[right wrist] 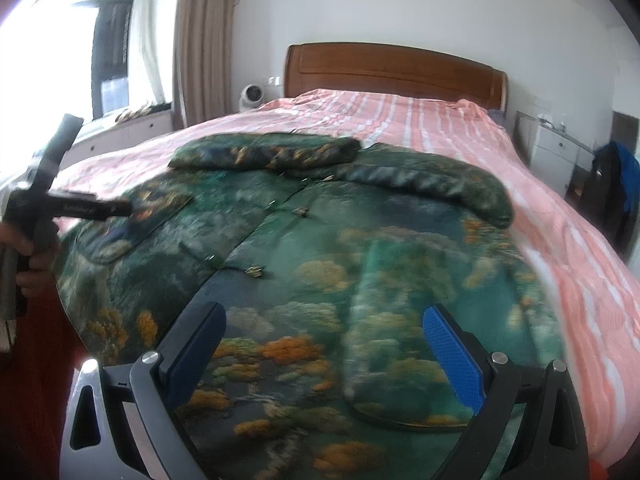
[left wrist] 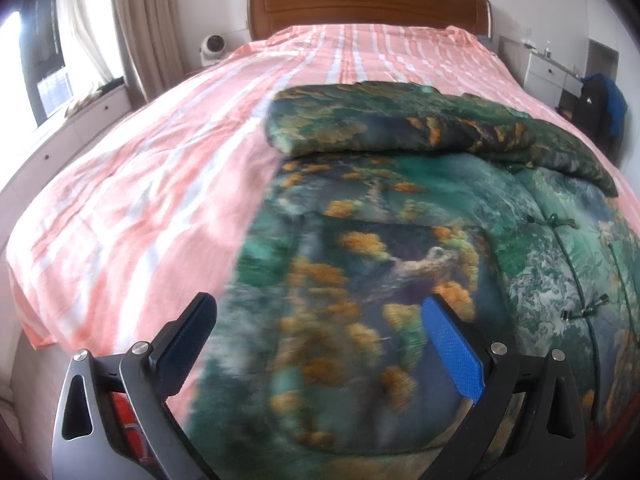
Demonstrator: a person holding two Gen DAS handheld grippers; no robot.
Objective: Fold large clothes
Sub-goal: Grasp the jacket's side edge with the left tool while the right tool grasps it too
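Note:
A large padded green jacket (left wrist: 400, 240) with orange and teal print lies flat on the bed, front side up, with knot buttons down its middle. It also shows in the right wrist view (right wrist: 320, 260). One sleeve (left wrist: 392, 124) lies folded across its upper part. My left gripper (left wrist: 320, 316) is open and empty, just above the jacket's left edge. My right gripper (right wrist: 324, 324) is open and empty, above the jacket's lower right part. The left gripper also shows at the left of the right wrist view (right wrist: 120, 210), over the jacket's left side.
The bed (left wrist: 140, 184) has a pink and white striped sheet and a wooden headboard (left wrist: 360, 4). A white fan (left wrist: 212, 48) stands at the back left. A white nightstand (left wrist: 552, 72) and a dark bag (left wrist: 600, 104) stand at the right.

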